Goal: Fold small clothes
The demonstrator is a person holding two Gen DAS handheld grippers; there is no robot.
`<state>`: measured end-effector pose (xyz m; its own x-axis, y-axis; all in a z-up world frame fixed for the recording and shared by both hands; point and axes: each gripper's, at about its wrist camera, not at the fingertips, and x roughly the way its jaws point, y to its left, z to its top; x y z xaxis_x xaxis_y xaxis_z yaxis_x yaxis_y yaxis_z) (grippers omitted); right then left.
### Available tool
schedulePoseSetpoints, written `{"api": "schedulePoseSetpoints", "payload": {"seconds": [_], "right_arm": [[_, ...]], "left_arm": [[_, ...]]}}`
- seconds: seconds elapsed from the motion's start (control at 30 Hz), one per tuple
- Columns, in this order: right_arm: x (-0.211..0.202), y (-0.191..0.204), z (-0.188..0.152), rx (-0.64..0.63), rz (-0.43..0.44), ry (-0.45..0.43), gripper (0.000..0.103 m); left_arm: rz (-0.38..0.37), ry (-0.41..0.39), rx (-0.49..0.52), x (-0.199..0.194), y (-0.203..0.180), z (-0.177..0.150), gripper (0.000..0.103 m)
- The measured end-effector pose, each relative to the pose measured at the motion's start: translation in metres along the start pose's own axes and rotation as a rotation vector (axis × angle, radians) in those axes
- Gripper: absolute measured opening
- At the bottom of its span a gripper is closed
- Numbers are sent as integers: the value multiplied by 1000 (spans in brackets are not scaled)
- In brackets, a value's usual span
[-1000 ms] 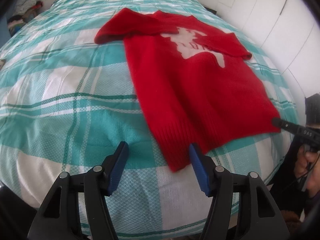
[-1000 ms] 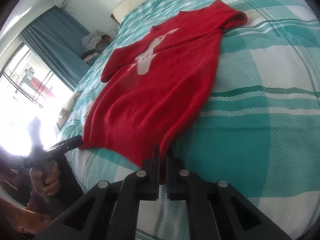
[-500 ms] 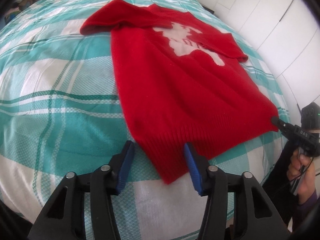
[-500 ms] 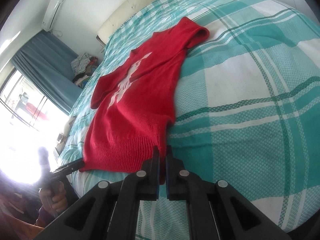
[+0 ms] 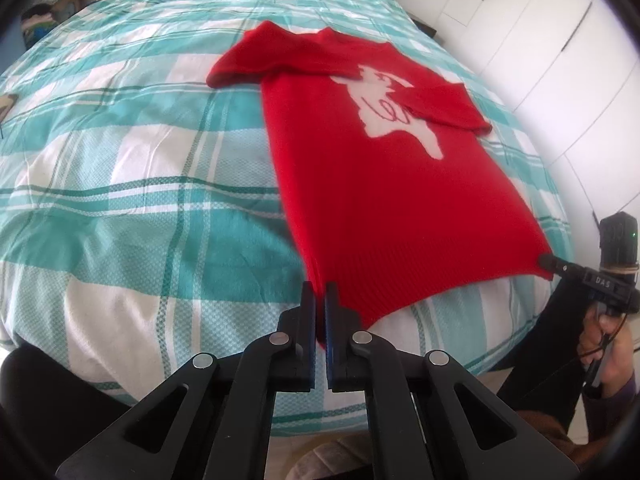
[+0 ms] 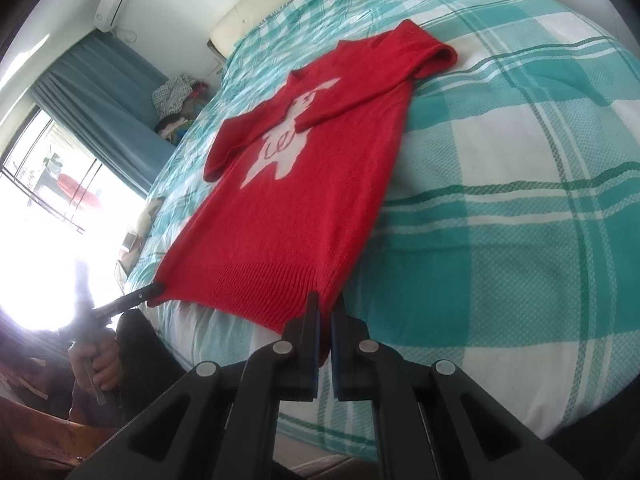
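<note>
A small red knitted sweater (image 5: 384, 184) with a white animal figure lies face up on the bed, sleeves folded across the chest, ribbed hem toward me. My left gripper (image 5: 319, 296) is shut on the hem's left corner. The right gripper (image 6: 326, 300) is shut on the hem's right corner. In the left wrist view the right gripper (image 5: 546, 262) pinches the far hem corner, held by a hand (image 5: 612, 344). In the right wrist view the sweater (image 6: 296, 216) stretches away toward the pillow, and the left gripper (image 6: 154, 290) shows at its other hem corner.
The bed (image 5: 120, 160) has a teal and white checked cover and drops off at its near edge. White wardrobe doors (image 5: 560, 60) stand along the right. A pile of clothes (image 6: 176, 100) lies by blue curtains (image 6: 100, 92) beside a bright window.
My left gripper's blue pads closed from wide apart onto the hem corner. Both grippers rose a little, lifting the hem edge. The right gripper stayed shut on its corner.
</note>
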<state>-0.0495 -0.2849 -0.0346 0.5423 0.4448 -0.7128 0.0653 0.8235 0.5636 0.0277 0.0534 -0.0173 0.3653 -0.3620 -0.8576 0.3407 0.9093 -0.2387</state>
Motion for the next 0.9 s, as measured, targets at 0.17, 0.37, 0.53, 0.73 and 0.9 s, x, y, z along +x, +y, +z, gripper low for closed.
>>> {"api": "schedulePoseSetpoints", "payload": {"seconds": [0.17, 0.37, 0.53, 0.73, 0.9], "right_arm": [[11, 0, -8, -16, -83, 52, 4], [33, -18, -15, 6, -145, 69, 4], [39, -16, -19, -23, -186, 68, 4], [39, -14, -18, -36, -206, 66, 4], [41, -12, -16, -30, -209, 60, 4]], "left_arm": [[37, 44, 12, 21, -3, -13, 1], [28, 44, -44, 32, 5, -16, 1], [43, 29, -39, 36, 3, -20, 1], [58, 15, -32, 38, 1, -22, 2], [71, 11, -23, 45, 0, -23, 2]]}}
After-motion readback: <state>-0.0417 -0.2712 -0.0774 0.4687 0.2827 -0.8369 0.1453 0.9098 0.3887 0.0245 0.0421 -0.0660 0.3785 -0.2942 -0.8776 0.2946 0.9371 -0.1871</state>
